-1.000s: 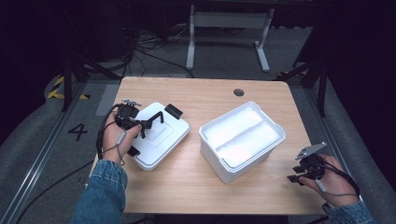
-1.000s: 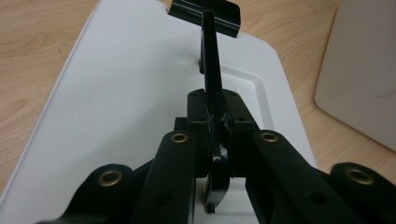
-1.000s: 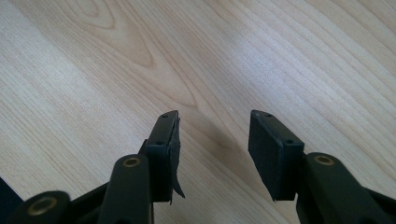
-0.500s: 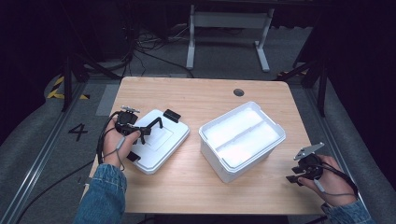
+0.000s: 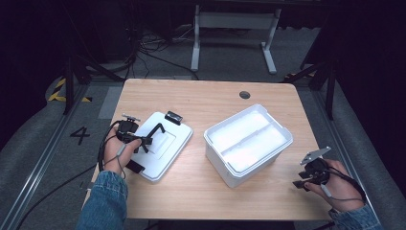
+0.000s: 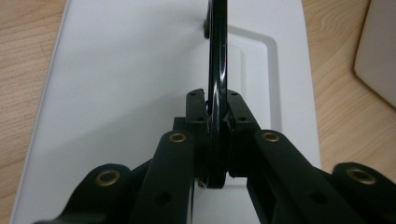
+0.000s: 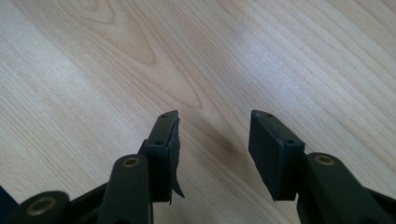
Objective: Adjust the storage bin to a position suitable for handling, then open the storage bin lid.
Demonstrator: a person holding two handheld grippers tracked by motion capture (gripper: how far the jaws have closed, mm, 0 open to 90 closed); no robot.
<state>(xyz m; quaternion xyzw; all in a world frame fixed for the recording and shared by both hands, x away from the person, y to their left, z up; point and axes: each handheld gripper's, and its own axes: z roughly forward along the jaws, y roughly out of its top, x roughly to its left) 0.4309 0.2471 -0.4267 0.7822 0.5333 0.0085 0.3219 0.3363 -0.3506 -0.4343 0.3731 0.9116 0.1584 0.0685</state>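
Apparently early: lid (image 5: 160, 146) lies near counter's left edge beside open box (image 5: 248, 143), left gripper (image 6: 217, 121) fingers clamped on its black handle (image 6: 217, 51); right gripper (image 7: 214, 149) fingers apart, idle at the right front corner.

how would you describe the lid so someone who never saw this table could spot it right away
On the wooden table, look at the left half, beside the deep open white bin. The lid lies there as a flat white slab with black clips. Unlike the bin, it is shallow and has a black handle standing up from its middle, which the left gripper is clamped on.
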